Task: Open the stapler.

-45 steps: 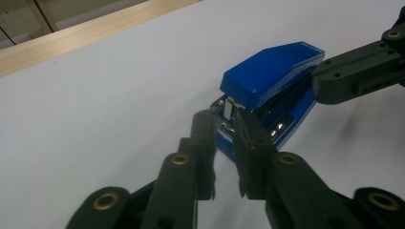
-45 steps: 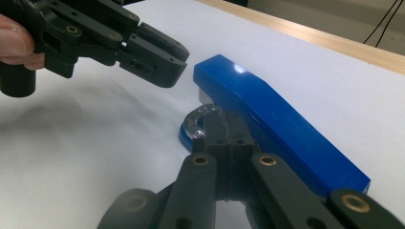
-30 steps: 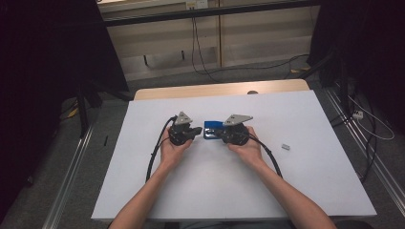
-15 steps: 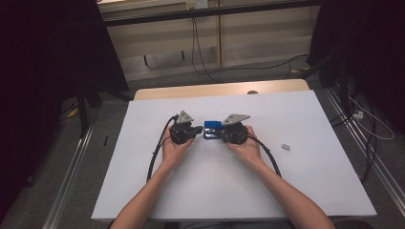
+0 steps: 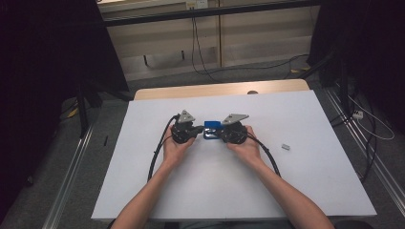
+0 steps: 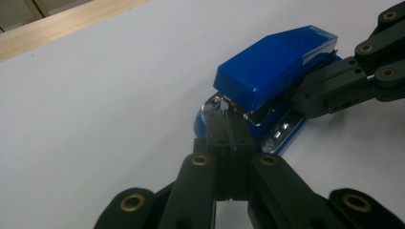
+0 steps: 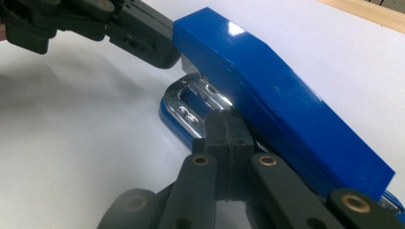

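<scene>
A blue stapler [image 5: 211,128] with a chrome inner part lies on the white table [image 5: 229,191], between my two grippers. My left gripper [image 5: 199,131] is shut, and in the left gripper view its tips [image 6: 228,114] touch the chrome front end of the stapler [image 6: 274,71]. My right gripper [image 5: 220,133] is also shut. In the right gripper view its tips [image 7: 228,117] sit under the blue top of the stapler [image 7: 282,105], against the chrome part. The stapler's top stands tilted up from its base. Each gripper view also shows the other gripper's jaws at the stapler.
A small grey piece [image 5: 285,147] lies on the table to the right of my right hand. A wooden strip [image 5: 219,89] runs along the table's far edge. Black cables trail from both grippers back along the forearms.
</scene>
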`<state>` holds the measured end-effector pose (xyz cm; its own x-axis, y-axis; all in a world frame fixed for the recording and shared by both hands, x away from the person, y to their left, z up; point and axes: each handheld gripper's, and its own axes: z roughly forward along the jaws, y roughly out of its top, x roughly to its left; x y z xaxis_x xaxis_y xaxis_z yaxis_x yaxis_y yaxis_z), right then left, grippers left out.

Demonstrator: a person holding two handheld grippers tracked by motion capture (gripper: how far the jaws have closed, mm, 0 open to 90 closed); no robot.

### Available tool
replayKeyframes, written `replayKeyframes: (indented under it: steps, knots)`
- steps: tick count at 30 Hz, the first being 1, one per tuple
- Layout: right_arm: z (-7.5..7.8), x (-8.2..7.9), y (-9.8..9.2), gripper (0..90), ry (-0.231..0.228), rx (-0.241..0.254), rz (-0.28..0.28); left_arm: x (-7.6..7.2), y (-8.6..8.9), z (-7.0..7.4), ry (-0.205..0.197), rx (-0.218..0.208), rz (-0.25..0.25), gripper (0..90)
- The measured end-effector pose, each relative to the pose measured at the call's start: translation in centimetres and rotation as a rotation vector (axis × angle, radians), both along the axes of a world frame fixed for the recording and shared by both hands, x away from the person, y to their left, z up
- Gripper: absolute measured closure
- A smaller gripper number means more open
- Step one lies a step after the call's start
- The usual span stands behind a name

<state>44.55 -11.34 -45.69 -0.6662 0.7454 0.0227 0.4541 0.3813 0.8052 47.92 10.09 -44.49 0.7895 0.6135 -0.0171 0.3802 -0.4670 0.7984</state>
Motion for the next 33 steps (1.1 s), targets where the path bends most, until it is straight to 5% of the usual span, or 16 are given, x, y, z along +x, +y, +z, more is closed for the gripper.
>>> replayKeyframes:
  steps: [33]
  knots:
    - [-0.01, -0.09, 0.09, 90.0, -0.010, -0.008, -0.002, -0.25, -0.24, 0.46, -0.024, -0.011, 0.004, 90.0]
